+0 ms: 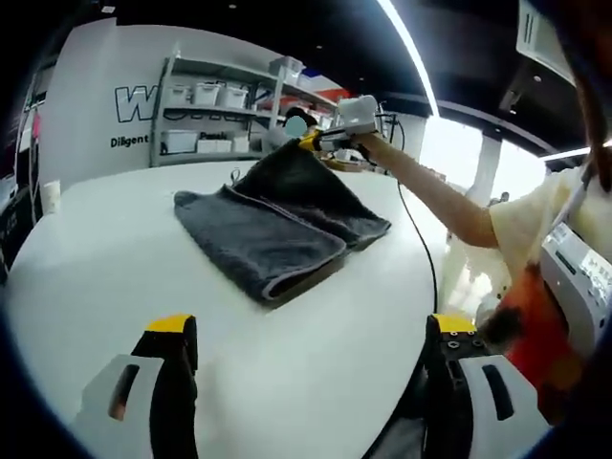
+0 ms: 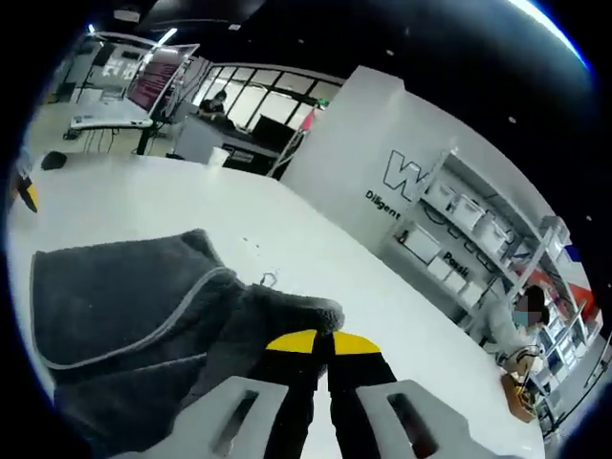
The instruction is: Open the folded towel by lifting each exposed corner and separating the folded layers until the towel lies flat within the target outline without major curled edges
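Clearly soft, limp and light, the grey towel (image 1: 277, 225) lies folded on the white table (image 1: 115, 287), its far corner lifted in the clamped right tongs (image 2: 320, 341), while the left tongs (image 1: 316, 330) wait apart nearby.

White table (image 1: 115, 287) (grey towel (image 1: 258, 234) atop)

Bright ceiling strip light (image 1: 409, 48) (window glare), sharp centre, curved fisheye edges.

towel (image 1: 273, 229): 1 | gripper: 2, left gripper (image 1: 311, 335), right gripper (image 2: 320, 342) | table (image 1: 115, 287): 1 | shelving unit (image 1: 206, 110): 1
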Action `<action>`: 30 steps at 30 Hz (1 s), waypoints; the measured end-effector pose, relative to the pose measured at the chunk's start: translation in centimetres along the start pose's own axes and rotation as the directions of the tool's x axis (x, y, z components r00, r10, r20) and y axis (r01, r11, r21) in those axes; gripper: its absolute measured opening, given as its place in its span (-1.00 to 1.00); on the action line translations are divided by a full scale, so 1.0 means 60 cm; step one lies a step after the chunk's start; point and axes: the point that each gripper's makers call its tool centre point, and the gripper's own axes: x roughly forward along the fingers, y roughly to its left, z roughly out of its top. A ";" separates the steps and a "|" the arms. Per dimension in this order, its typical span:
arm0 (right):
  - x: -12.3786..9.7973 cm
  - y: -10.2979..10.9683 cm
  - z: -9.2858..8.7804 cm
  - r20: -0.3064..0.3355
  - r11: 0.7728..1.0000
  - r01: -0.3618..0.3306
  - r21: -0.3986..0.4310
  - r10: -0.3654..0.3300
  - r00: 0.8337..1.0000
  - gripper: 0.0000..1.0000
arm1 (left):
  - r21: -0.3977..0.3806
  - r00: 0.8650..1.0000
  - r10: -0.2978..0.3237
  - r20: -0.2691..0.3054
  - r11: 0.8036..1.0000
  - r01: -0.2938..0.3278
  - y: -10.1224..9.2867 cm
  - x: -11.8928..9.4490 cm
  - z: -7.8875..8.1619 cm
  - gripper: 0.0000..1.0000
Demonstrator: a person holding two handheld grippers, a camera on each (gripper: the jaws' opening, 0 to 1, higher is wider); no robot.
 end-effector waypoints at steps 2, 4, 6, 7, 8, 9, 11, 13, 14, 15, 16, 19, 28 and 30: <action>0.015 -0.016 -0.014 -0.032 1.000 0.017 -0.004 -0.017 0.999 -1.00 | 0.004 1.000 -0.009 -0.004 1.000 0.009 -0.003 0.001 -0.001 0.94; 0.028 -0.026 -0.024 -0.051 1.000 0.027 0.000 -0.027 0.998 -1.00 | 0.008 1.000 -0.014 -0.004 1.000 0.014 -0.004 0.002 -0.001 0.94; 0.041 -0.032 -0.037 -0.078 0.999 0.034 0.001 -0.033 0.996 -1.00 | 0.006 1.000 -0.015 -0.004 1.000 0.015 -0.003 0.002 -0.001 0.94; 0.050 -0.037 -0.048 -0.104 0.999 0.039 -0.017 -0.041 0.994 -1.00 | 0.006 1.000 -0.011 -0.004 1.000 0.011 -0.002 0.002 -0.001 0.94; 0.054 -0.040 -0.053 -0.117 0.999 0.043 -0.025 -0.045 0.992 -1.00 | 0.007 1.000 -0.010 -0.004 1.000 0.010 -0.001 0.001 -0.002 0.94; 0.057 -0.042 -0.059 -0.128 0.998 0.046 -0.033 -0.050 0.990 -1.00 | 0.007 1.000 -0.009 -0.005 1.000 0.009 -0.001 0.001 -0.002 0.94; 0.071 -0.048 -0.081 -0.173 0.998 0.046 -0.053 -0.055 0.983 -1.00 | 0.006 1.000 -0.006 0.000 1.000 0.006 0.001 -0.003 -0.001 0.94; 0.084 -0.056 -0.103 -0.214 0.997 0.048 -0.064 -0.061 0.975 -1.00 | 0.006 1.000 -0.001 0.004 1.000 0.001 0.002 -0.004 0.001 0.94; 0.090 -0.058 -0.112 -0.232 0.997 0.042 -0.070 -0.057 0.971 -1.00 | 0.007 1.000 0.002 0.007 1.000 -0.002 0.003 -0.005 0.002 0.94; 0.099 -0.058 -0.125 -0.251 0.997 0.030 -0.077 -0.048 0.967 -1.00 | 0.007 1.000 0.005 0.010 1.000 -0.005 0.004 -0.006 0.003 0.94; 0.103 -0.057 -0.130 -0.258 0.996 0.024 -0.081 -0.044 0.965 -1.00 | 0.009 1.000 0.006 0.013 1.000 -0.006 0.005 -0.006 0.005 0.94; 0.122 -0.046 -0.158 -0.282 0.997 -0.025 -0.069 0.005 0.960 -1.00 | 0.018 1.000 -0.004 0.021 1.000 0.004 0.003 -0.010 0.008 0.95; 0.149 -0.041 -0.232 -0.372 0.998 -0.049 -0.045 0.029 0.928 -1.00 | 0.012 0.999 0.027 0.019 1.000 -0.027 0.015 -0.014 0.007 0.95; 0.150 -0.033 -0.242 -0.376 0.997 -0.059 -0.045 0.038 0.926 -1.00 | 0.011 1.000 0.024 0.021 1.000 -0.024 0.014 -0.014 0.008 0.95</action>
